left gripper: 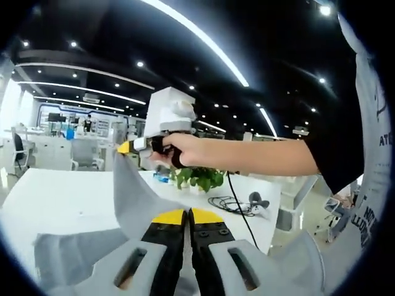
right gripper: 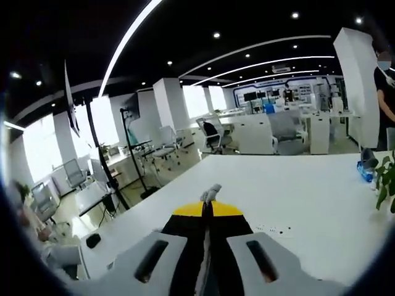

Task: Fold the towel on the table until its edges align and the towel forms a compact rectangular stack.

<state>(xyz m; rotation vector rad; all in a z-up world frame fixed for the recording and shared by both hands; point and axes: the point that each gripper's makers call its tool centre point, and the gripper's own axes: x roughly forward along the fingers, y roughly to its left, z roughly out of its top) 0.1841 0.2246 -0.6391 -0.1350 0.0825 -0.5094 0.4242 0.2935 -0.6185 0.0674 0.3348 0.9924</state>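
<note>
The grey towel (left gripper: 133, 197) hangs lifted above the white table (left gripper: 62, 191). In the left gripper view my left gripper (left gripper: 188, 216) is shut on one part of the cloth, its yellow-tipped jaws pressed together. From there the towel rises in a narrow taut strip up and left to my right gripper (left gripper: 126, 147), which a hand (left gripper: 182, 149) holds. More cloth sags at the lower left and lower right. In the right gripper view my right gripper (right gripper: 207, 208) is shut, and a small tuft of the towel (right gripper: 211, 193) pokes out past its tips above the table (right gripper: 296, 203).
A potted plant (left gripper: 199, 177) stands on the table beyond the hand, with a black cable and a small device (left gripper: 237, 203) beside it. The plant's leaves (right gripper: 387, 179) and a blue object (right gripper: 365, 169) sit at the table's right. Desks and office chairs (right gripper: 213, 135) stand beyond.
</note>
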